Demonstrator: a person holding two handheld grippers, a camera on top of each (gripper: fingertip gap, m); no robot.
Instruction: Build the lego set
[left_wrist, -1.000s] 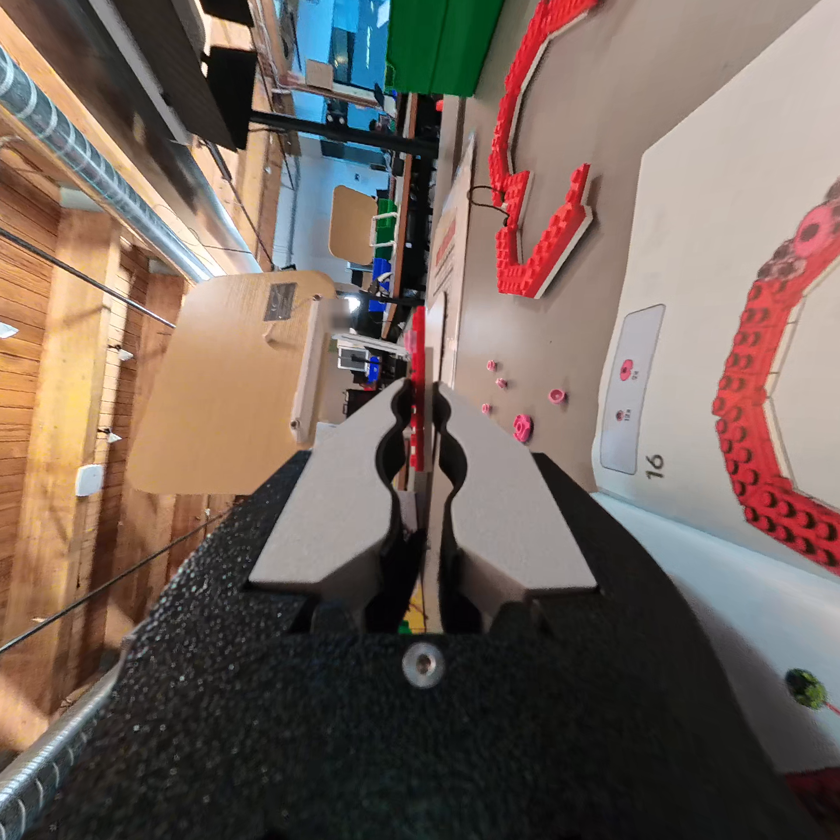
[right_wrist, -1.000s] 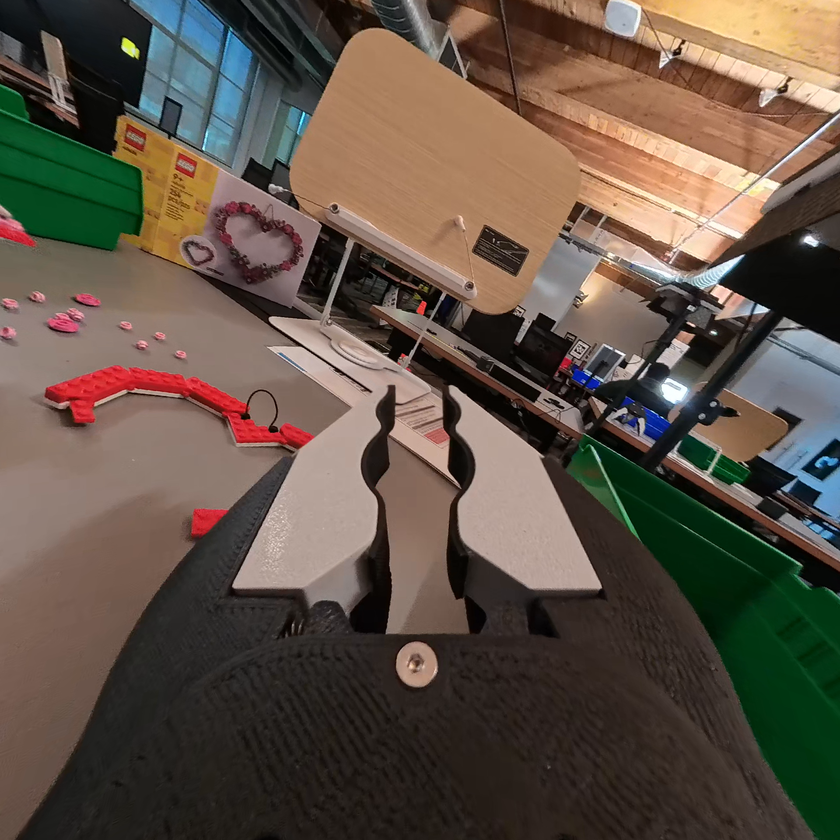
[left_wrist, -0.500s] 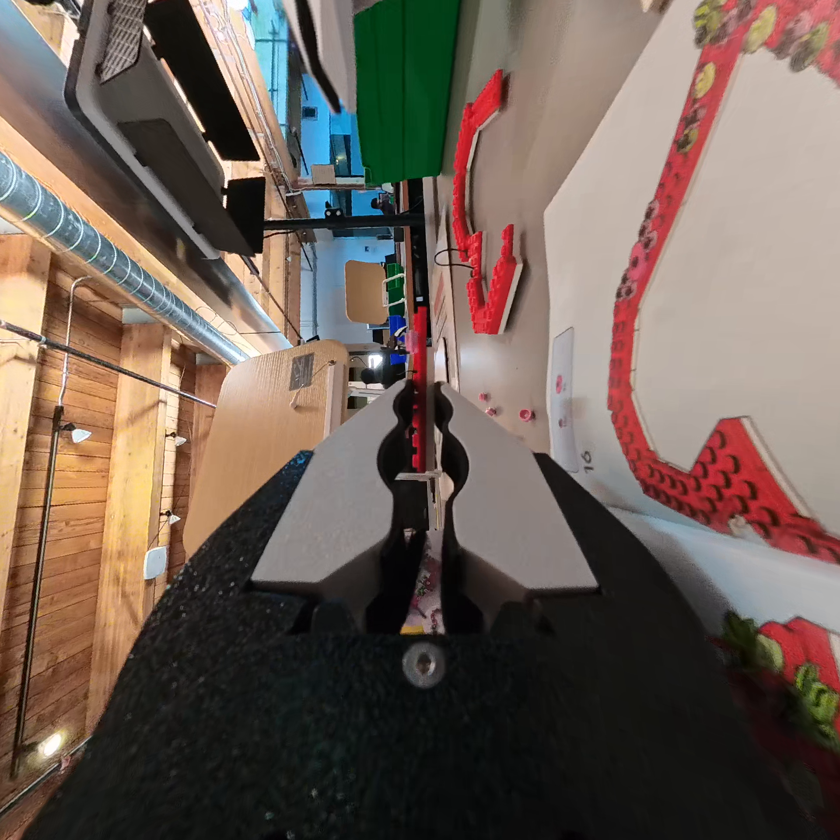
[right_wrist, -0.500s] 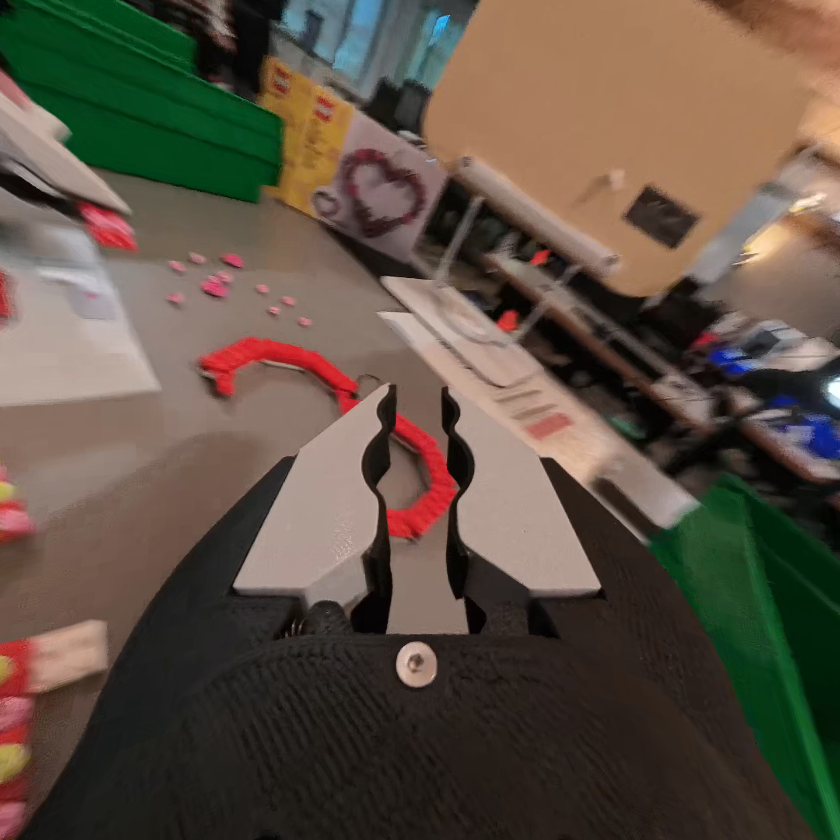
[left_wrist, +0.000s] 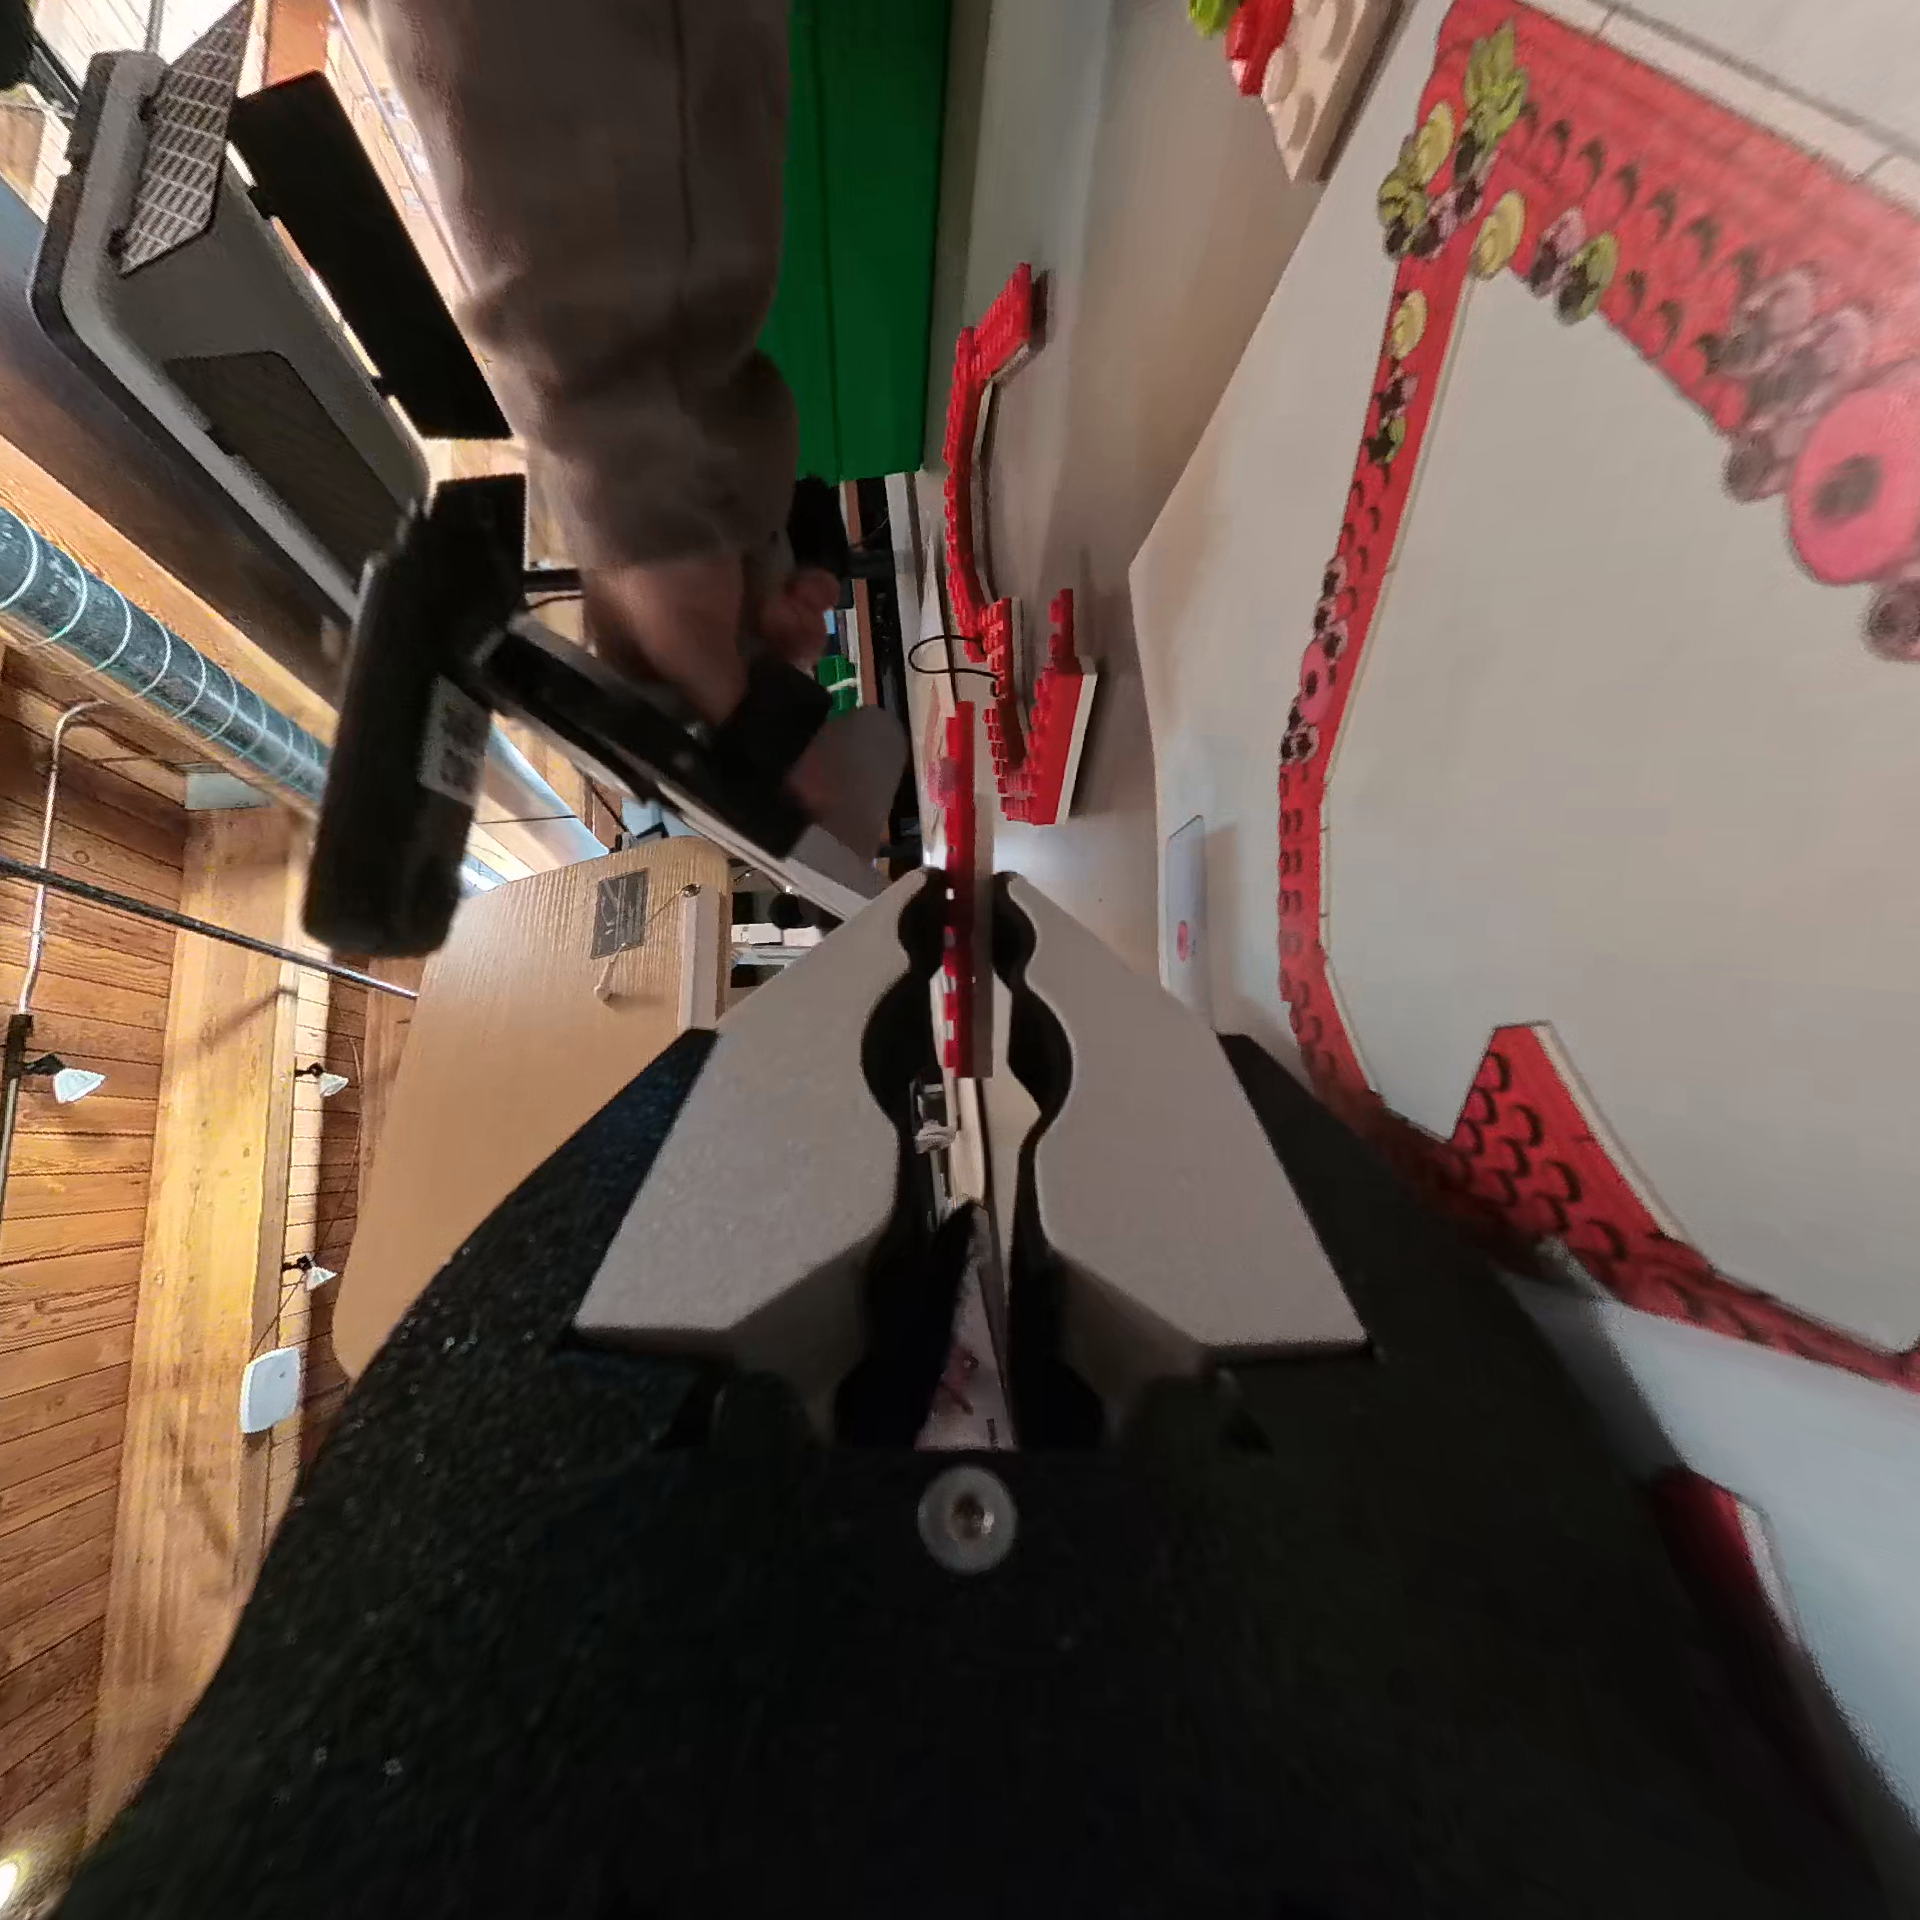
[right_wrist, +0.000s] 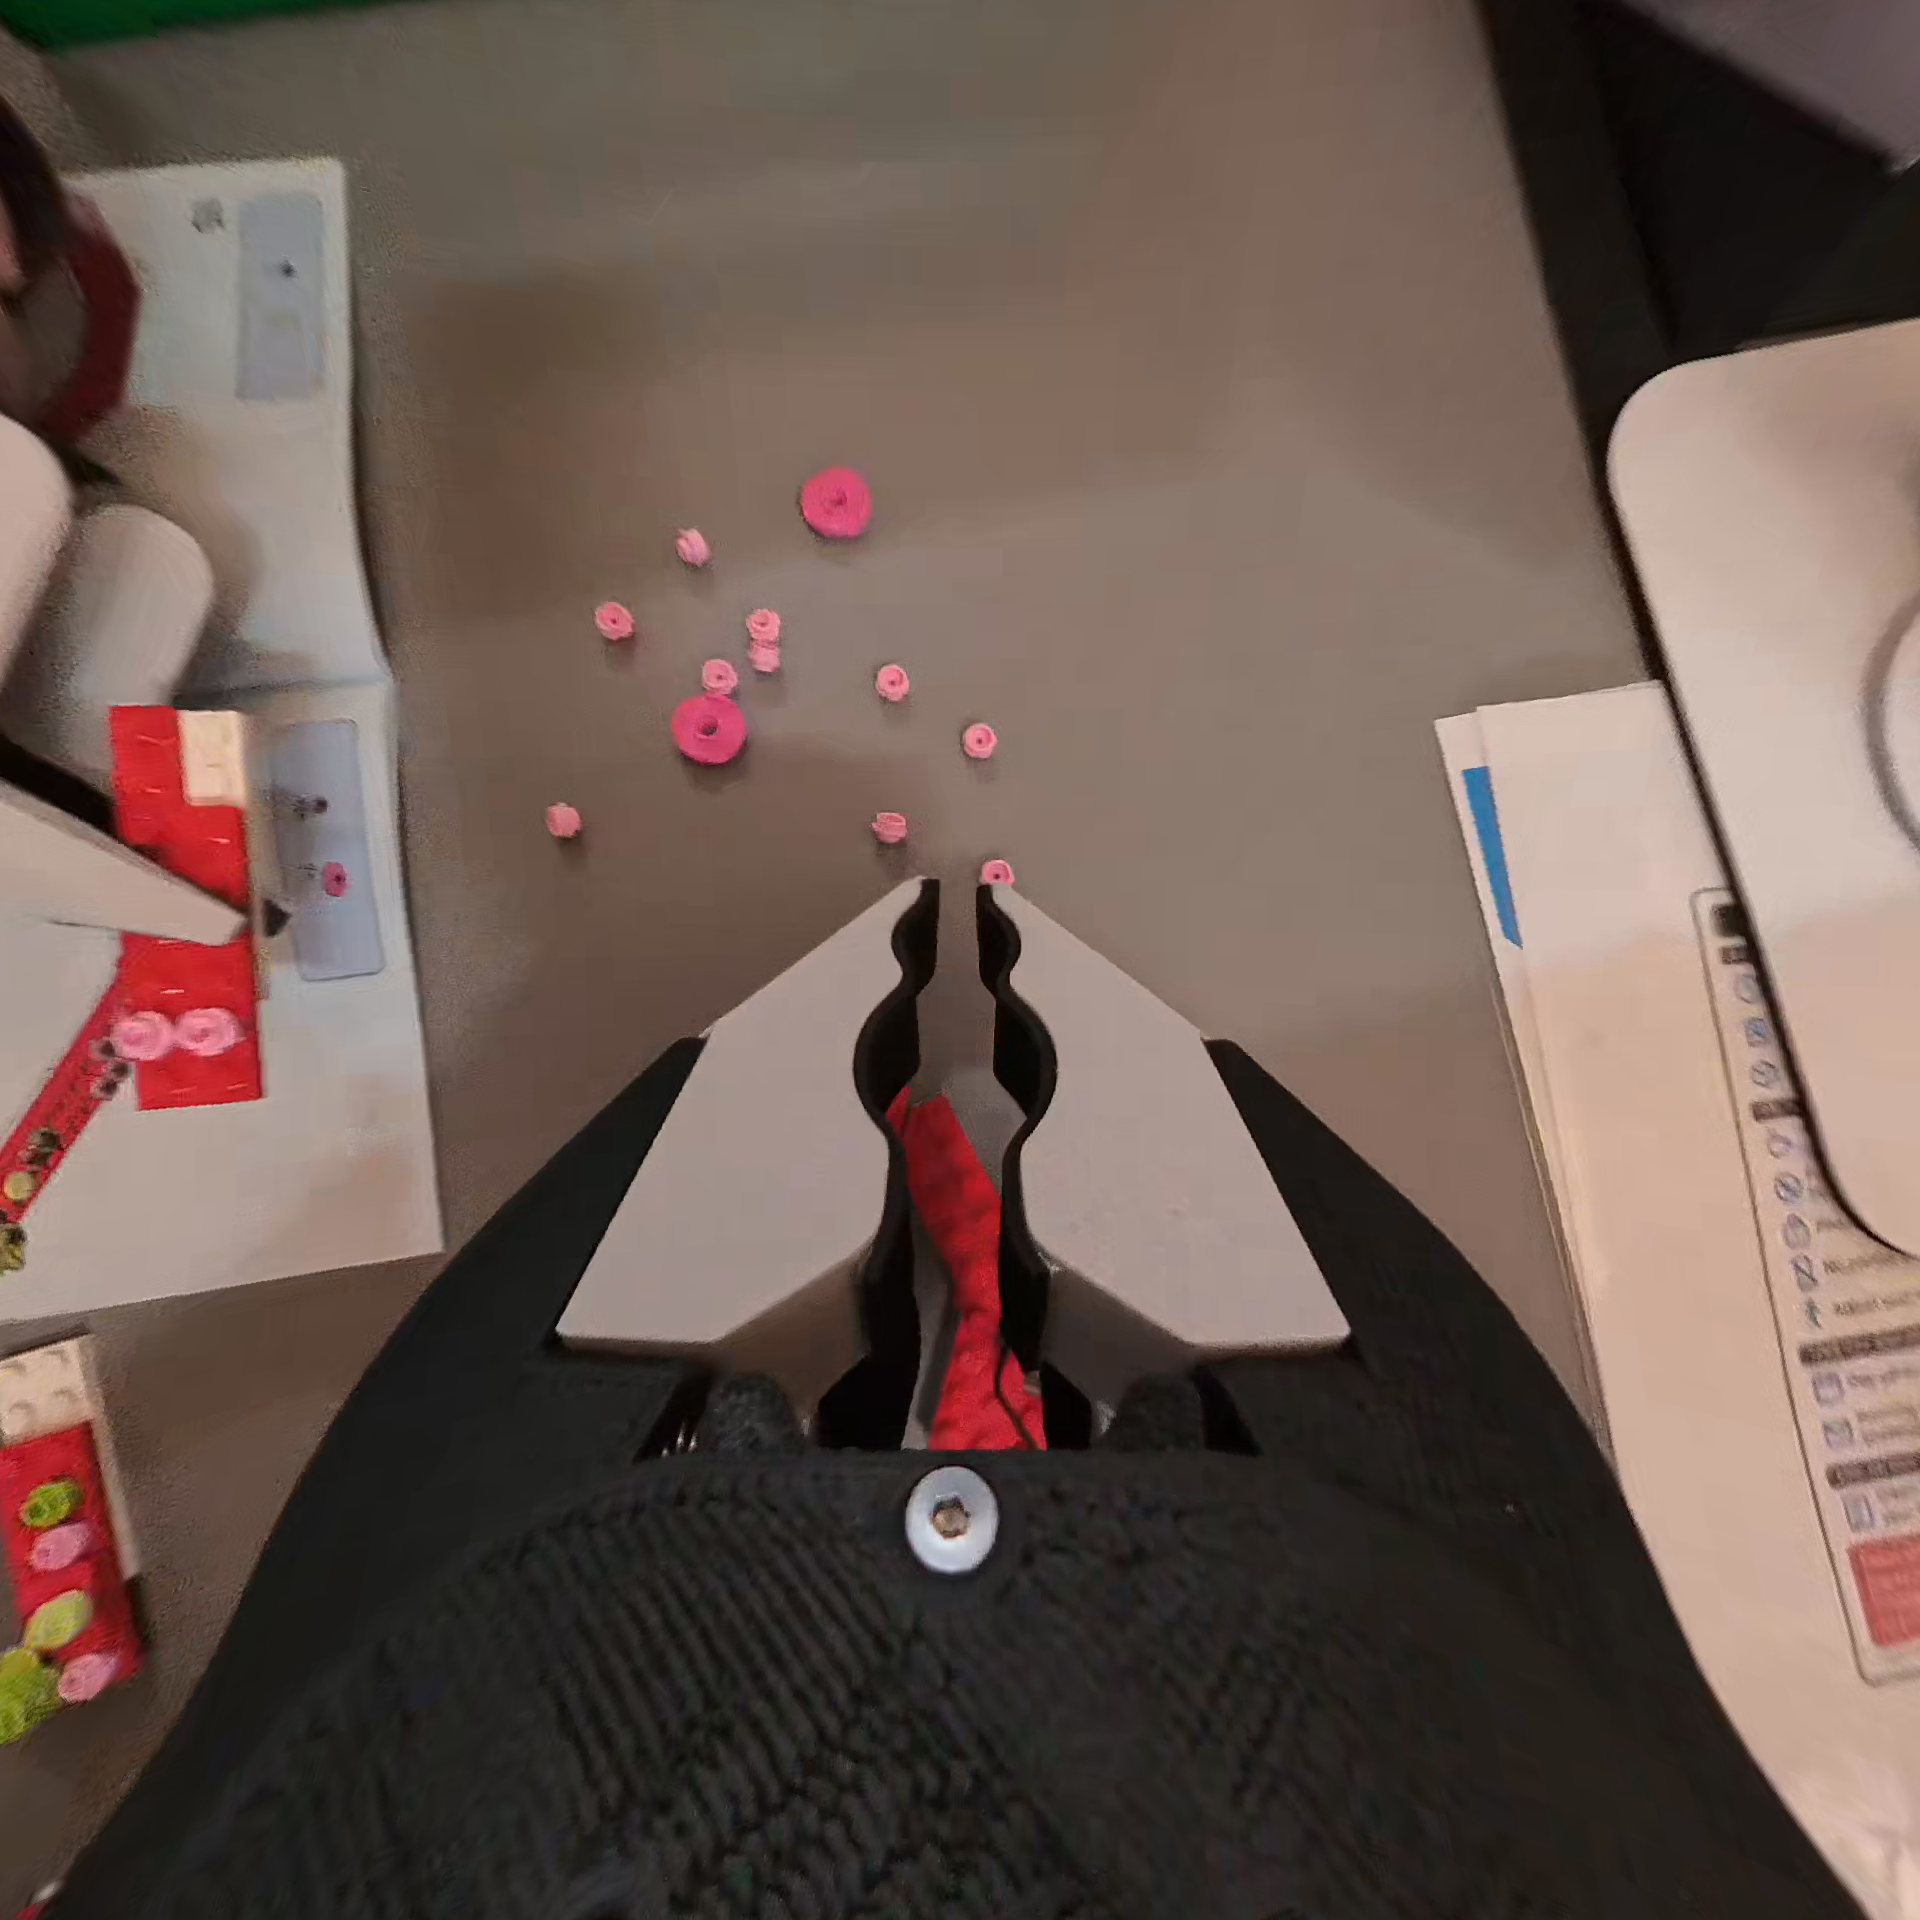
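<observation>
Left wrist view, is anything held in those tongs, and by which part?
Yes. The left tongs are shut on a thin red lego plate, seen edge-on. They pinch its near end by the flat faces, and the far end sticks out past the tips.

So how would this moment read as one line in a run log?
left gripper: shut on red plate | right gripper: open, above pink studs | instruction booklet: open

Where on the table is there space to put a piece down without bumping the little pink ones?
The bare grey table between the pink pieces and the white papers is free, and so is the strip beyond the pink pieces. The middle is crowded with pink pieces, and the instruction booklet fills the left side.
</observation>
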